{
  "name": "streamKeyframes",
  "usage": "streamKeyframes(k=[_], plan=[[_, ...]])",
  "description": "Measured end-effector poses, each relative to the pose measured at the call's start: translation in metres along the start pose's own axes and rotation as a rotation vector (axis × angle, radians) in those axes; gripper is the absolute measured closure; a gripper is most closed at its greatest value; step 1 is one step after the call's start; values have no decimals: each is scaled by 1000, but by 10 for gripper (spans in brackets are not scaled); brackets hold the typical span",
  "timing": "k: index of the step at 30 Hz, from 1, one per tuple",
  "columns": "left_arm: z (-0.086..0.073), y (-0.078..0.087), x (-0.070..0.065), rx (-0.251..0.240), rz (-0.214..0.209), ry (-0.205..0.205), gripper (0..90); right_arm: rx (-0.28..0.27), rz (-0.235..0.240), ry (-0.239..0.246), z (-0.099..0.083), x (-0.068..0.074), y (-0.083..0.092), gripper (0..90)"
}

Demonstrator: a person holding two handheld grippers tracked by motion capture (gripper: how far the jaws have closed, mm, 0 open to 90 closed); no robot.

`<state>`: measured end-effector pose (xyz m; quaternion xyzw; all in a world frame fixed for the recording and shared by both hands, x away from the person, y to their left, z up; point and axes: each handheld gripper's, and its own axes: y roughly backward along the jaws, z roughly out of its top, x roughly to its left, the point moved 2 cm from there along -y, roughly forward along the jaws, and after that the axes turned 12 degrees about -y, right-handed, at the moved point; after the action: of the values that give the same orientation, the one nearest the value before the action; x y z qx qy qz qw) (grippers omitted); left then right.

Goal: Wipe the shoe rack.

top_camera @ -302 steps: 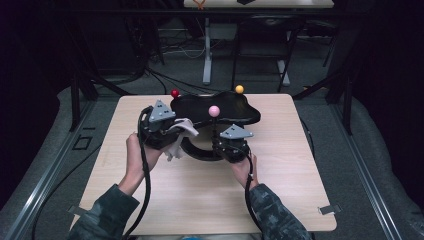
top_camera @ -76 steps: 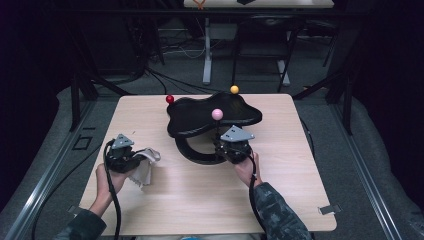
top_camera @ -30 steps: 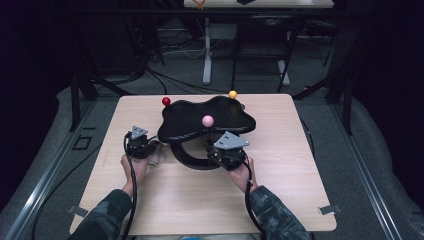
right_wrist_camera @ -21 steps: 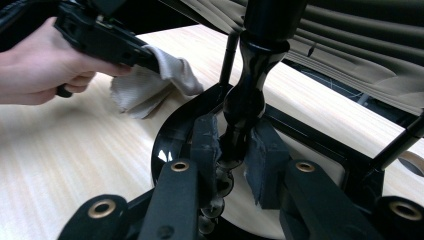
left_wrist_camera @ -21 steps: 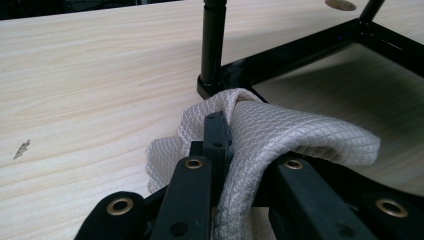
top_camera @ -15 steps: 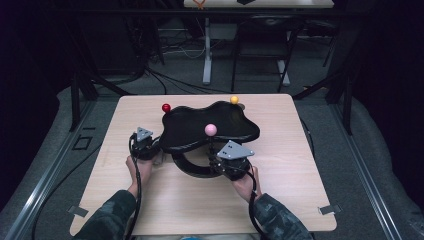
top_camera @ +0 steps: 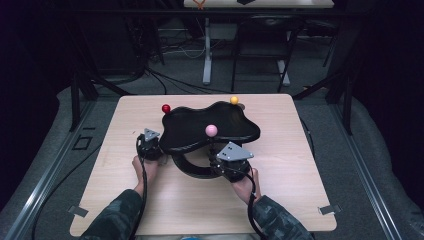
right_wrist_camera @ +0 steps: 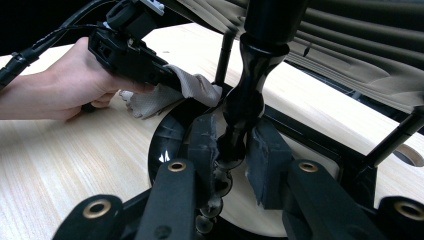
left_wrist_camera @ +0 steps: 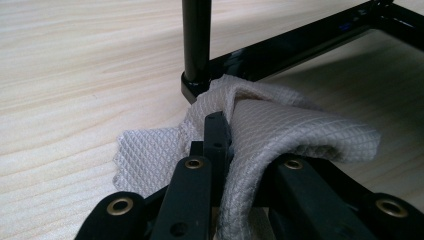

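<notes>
A black stand with a blob-shaped top [top_camera: 200, 125] sits mid-table, carrying a red ball [top_camera: 166, 108], a yellow ball [top_camera: 234, 100] and a pink ball [top_camera: 211, 130]. My left gripper [top_camera: 152, 147] is at the top's left edge. In the left gripper view it [left_wrist_camera: 234, 145] is shut on a white waffle-weave cloth [left_wrist_camera: 295, 125], which drapes over the jaws and touches the foot of a thin black leg [left_wrist_camera: 196, 45]. My right gripper [top_camera: 220, 160] is at the stand's front. Its pads [right_wrist_camera: 202, 145] are shut on the turned black centre post [right_wrist_camera: 252, 95] above the ring base [right_wrist_camera: 165, 145].
The right gripper view shows the other hand [right_wrist_camera: 60, 85] with the left gripper [right_wrist_camera: 130, 50] and cloth [right_wrist_camera: 165, 97] under the top's rim. Bare wooden tabletop [top_camera: 190, 205] lies in front of the stand. Dark floor, cables and frame legs surround the table.
The left gripper, still holding the cloth, moved right and down to the stand's left edge and leg. The stand shifted slightly toward the person. The right gripper kept its hold.
</notes>
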<state>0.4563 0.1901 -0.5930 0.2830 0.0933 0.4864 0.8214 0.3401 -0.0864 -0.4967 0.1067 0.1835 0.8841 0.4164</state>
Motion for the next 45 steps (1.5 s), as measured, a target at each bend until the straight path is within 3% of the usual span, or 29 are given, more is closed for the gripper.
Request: streamKeyframes(k=[13,30,41,45], plan=[[-4,-1,-4,30,-18,2,830,1,-7,7,0,1,-1,737],[-11,12,-13,32,-41,16,830,2,-10,12,0,1,-1,737],[-17,23,-20,35,-50,9,831,9,-22,14,0,1,0,739],[-18,27,-24,41,-55,-19,831,9,-21,14,0,1,-1,739]])
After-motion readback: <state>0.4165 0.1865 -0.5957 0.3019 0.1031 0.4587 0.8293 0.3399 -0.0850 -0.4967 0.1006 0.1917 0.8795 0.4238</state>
